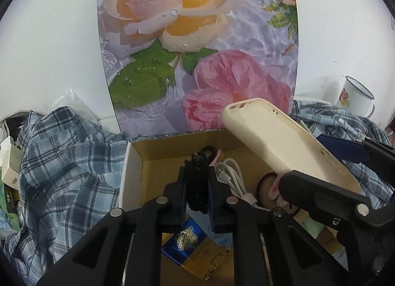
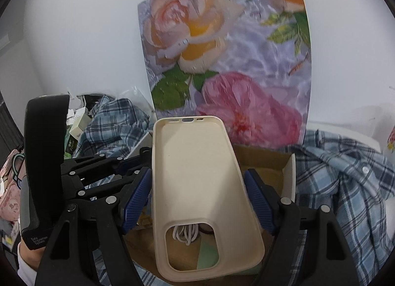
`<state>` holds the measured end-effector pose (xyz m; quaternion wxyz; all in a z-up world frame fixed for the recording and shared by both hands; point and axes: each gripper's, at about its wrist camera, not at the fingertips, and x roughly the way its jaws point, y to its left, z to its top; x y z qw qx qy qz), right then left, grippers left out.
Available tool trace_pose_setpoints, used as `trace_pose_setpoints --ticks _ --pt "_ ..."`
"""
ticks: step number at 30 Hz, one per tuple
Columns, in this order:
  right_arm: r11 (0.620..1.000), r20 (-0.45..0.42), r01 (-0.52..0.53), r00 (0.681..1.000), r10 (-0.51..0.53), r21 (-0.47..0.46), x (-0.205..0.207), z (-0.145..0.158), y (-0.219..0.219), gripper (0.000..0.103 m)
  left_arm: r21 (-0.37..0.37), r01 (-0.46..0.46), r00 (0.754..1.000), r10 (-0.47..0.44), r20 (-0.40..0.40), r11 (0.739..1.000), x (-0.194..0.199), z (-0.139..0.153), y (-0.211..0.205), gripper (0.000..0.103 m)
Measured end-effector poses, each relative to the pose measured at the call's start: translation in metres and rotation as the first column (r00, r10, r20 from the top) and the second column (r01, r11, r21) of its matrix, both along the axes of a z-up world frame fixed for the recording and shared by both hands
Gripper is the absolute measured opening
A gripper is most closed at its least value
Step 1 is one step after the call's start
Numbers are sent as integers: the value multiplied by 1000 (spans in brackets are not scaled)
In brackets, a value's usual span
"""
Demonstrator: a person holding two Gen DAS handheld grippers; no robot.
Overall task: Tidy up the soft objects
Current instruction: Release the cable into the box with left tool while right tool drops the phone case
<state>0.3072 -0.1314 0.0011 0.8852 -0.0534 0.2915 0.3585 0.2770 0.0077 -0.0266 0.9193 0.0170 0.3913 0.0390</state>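
Left tongs [image 1: 196,188] clamped on black hair tie [image 1: 197,177], frame centre; right tongs [image 2: 197,202] pinching cream phone case [image 2: 197,187]. Both are poised above cardboard box [image 1: 138,162]; each should be lowered inside before release.

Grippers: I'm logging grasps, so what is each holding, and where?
Left gripper: black hair tie, mid-length. Right gripper: phone case, by its long sides.

Ahead of me stands a plain white wall [image 1: 61,39], evenly lit and unmarked. A large floral panel [image 1: 197,46], printed with peach and pink roses on a pale lilac ground, stands upright against it. At far right I note a white enamel mug [image 1: 355,97], blue-rimmed.
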Motion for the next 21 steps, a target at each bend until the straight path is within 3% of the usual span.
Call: trace_pose_setpoints --ticks 4,5,7,8,10,13,21 --pt "1000 -17 10 1000 -10 -3 2 -3 -1 75 -13 5 1000 -5 7 1000 1 3 1 14" --pt "1000 -14 10 1000 -10 -2 1 -2 0 76 -16 3 1000 -3 11 1000 1 5 2 22" --pt "1000 -7 16 1000 -16 -3 -1 2 0 81 -17 -9 1000 9 16 1000 1 9 3 67" --pt "1000 -2 16 1000 -16 -2 -2 4 -1 91 -17 -16 999 17 31 1000 0 12 4 102" --pt "1000 8 15 1000 -16 7 -4 8 -2 97 -27 -23 997 25 79 999 -4 20 6 103" --pt "1000 17 14 1000 -15 26 -7 15 -5 102 -43 -18 996 22 91 999 -6 28 8 103" --pt "998 106 24 994 -29 50 -22 38 -12 102 -7 -30 988 30 150 1000 -17 54 10 103"
